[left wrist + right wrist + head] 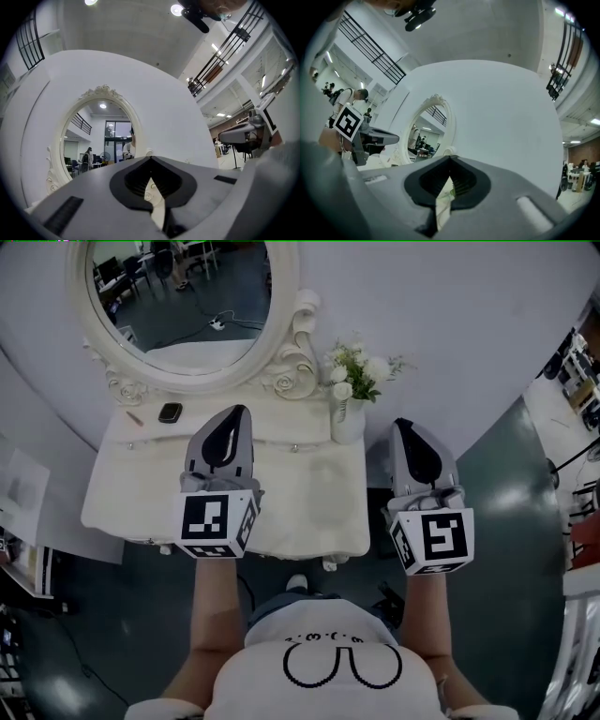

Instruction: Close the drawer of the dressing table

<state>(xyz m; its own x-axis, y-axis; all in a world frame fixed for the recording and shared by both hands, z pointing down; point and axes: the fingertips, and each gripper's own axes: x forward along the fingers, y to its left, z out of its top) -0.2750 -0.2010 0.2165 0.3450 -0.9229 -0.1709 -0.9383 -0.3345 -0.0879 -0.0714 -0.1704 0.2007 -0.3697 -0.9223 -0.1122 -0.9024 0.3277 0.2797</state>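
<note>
A cream-white dressing table point(309, 512) with a scalloped near edge stands against the pale wall. A low rear tier runs across the far side of its tabletop. The drawer front point(281, 442), cream like the rest and marked by a small round knob, sits in that tier to the right of centre. As far as the steep head view shows, it lies in line with the tier's face.

Above the tier rises an oval mirror in a carved white frame point(292, 352). A white vase of white flowers point(349, 413) stands at the far right. A small dark rounded object point(170, 412) and a thin pinkish stick point(134, 418) lie at the far left.

The left claw point(239, 412) hangs above the middle of the tabletop, its tip over the tier just left of the knob. It is clenched on nothing, the jaws meeting in its own view point(151, 159). The right claw point(403, 424) hangs just beyond the tabletop's right edge, over dark floor, likewise clenched and empty point(450, 159).
</note>
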